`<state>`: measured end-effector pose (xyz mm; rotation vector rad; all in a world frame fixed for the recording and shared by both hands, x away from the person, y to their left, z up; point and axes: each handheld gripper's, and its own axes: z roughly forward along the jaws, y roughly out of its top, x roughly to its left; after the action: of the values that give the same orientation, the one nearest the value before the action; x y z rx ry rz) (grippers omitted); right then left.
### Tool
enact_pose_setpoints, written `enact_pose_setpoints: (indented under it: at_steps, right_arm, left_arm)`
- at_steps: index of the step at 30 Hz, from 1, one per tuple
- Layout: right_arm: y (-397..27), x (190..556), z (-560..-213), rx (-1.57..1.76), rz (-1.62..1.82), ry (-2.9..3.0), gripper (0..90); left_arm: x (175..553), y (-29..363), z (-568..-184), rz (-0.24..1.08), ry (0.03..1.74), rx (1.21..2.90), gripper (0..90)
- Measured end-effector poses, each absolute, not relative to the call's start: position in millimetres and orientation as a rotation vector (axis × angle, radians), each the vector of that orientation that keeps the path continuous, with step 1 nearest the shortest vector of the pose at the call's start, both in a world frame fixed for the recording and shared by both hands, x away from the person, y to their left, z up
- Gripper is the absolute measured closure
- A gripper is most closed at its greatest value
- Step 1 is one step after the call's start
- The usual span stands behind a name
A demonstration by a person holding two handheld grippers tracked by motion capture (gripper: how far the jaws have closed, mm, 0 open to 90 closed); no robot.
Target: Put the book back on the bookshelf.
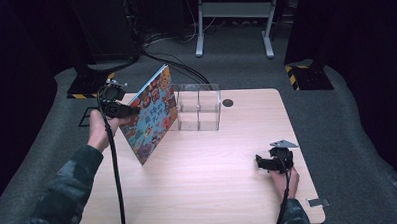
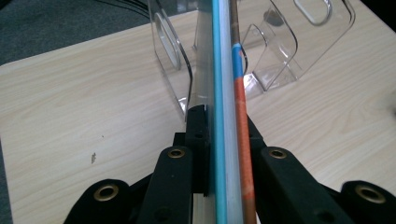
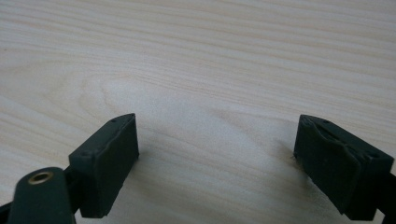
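A: Item: picture book, pinched tight in left gripper, tilted near table's far-left corner, beside clear acrylic rack.
B: Right gripper: agape, empty. Advice: square spine to a slot, then lower.

A clear plastic rack stands on the light wooden table.

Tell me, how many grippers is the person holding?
2. The left gripper is clamped on the colourful book beside the clear rack; the right gripper rests open on the table.
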<state>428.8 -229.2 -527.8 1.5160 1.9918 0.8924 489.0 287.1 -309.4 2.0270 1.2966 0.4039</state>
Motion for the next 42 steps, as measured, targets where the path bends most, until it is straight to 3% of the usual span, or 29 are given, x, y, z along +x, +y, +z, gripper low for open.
enact_pose_setpoints:
  at_steps: [24,42]
  right_arm:
    - [-229.0,428.9,-527.8,1.521,0.897,1.988,13.5]
    - [-229.7,429.1,-527.9,1.509,0.894,1.993,13.7]
  left_arm:
    - [505.8,277.4,-294.2,0.404,1.315,1.871,80.7]
    - [500.5,272.8,-315.3,0.486,1.393,1.658,80.4]
